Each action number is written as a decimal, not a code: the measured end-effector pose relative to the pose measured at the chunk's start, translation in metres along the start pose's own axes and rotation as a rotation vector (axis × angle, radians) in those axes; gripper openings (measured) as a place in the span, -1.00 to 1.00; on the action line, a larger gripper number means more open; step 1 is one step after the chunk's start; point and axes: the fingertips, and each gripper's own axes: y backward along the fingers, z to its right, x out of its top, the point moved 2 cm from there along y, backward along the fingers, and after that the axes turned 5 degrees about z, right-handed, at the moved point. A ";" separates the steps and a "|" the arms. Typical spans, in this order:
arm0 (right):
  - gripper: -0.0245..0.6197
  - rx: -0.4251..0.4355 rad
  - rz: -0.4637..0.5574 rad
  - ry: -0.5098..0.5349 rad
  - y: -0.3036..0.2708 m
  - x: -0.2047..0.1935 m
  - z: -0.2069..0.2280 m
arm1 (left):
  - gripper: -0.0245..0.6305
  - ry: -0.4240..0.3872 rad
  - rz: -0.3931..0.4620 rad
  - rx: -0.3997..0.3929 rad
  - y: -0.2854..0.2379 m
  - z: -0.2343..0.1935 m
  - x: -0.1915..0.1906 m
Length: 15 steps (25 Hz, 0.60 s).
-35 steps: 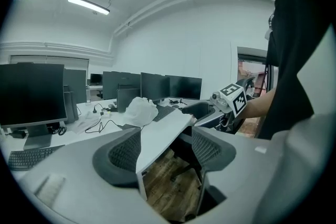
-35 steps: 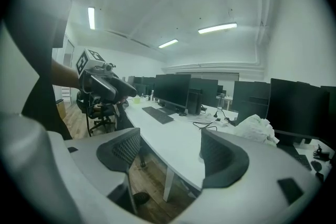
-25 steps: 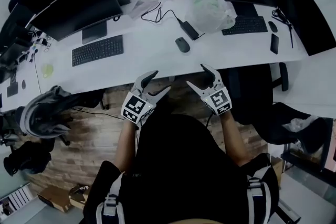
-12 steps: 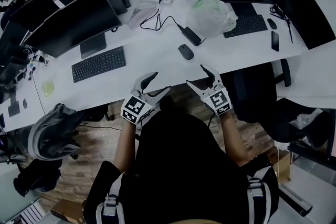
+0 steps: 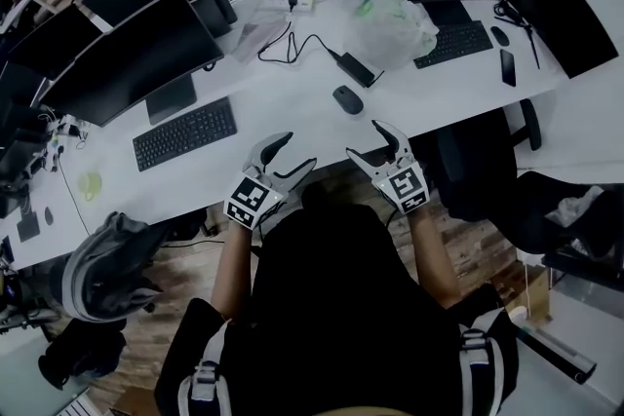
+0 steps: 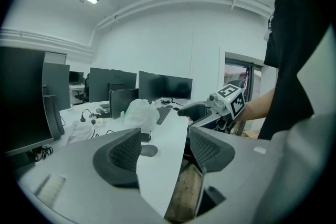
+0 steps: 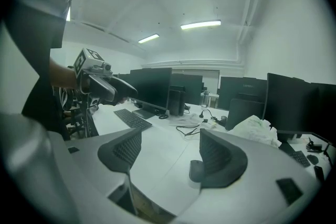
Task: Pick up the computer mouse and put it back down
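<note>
A dark computer mouse [image 5: 346, 99] lies on the white desk [image 5: 278, 117], a little in from its front edge. Both grippers hover at that edge, short of the mouse. My left gripper [image 5: 291, 157] is open and empty, below and left of the mouse. My right gripper [image 5: 370, 140] is open and empty too, just below and right of it. In the left gripper view the mouse [image 6: 148, 150] shows beyond the left gripper [image 6: 165, 150], and the right gripper [image 6: 202, 113] is off to the right. In the right gripper view the mouse [image 7: 195, 170] peeks from behind the right finger of the right gripper [image 7: 165, 153].
A black power adapter [image 5: 354, 68] with its cable lies just behind the mouse, and a crumpled plastic bag [image 5: 393, 22] beyond. A keyboard [image 5: 184, 133] and a monitor [image 5: 136, 44] are at the left, another keyboard [image 5: 456, 43] at the right. A dark chair [image 5: 473, 161] stands beside my right arm.
The desk and mouse have come nearer to both grippers in the head view. Both grippers stay open with nothing in them.
</note>
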 end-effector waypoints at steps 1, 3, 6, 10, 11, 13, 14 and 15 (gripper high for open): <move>0.10 -0.002 -0.004 -0.001 -0.001 -0.001 -0.001 | -0.07 0.000 -0.002 -0.003 0.001 0.000 -0.001; 0.09 -0.007 -0.013 -0.002 -0.004 -0.003 -0.004 | -0.07 0.003 -0.004 -0.009 0.005 -0.001 -0.004; 0.09 -0.013 -0.015 -0.005 -0.010 -0.001 -0.009 | -0.08 0.017 -0.008 -0.011 0.013 -0.006 -0.011; 0.08 -0.010 -0.019 -0.008 -0.017 0.001 -0.014 | -0.08 0.030 0.000 0.000 0.021 -0.014 -0.015; 0.08 -0.005 -0.024 -0.005 -0.019 0.001 -0.016 | -0.08 0.039 0.007 0.006 0.024 -0.016 -0.015; 0.08 0.010 -0.035 0.004 -0.026 0.001 -0.021 | -0.09 0.054 0.013 0.020 0.028 -0.021 -0.018; 0.08 0.018 -0.040 0.009 -0.029 0.002 -0.023 | -0.09 0.055 0.013 0.027 0.029 -0.023 -0.019; 0.08 0.027 -0.044 0.015 -0.032 0.002 -0.025 | -0.09 0.054 0.012 0.033 0.031 -0.024 -0.019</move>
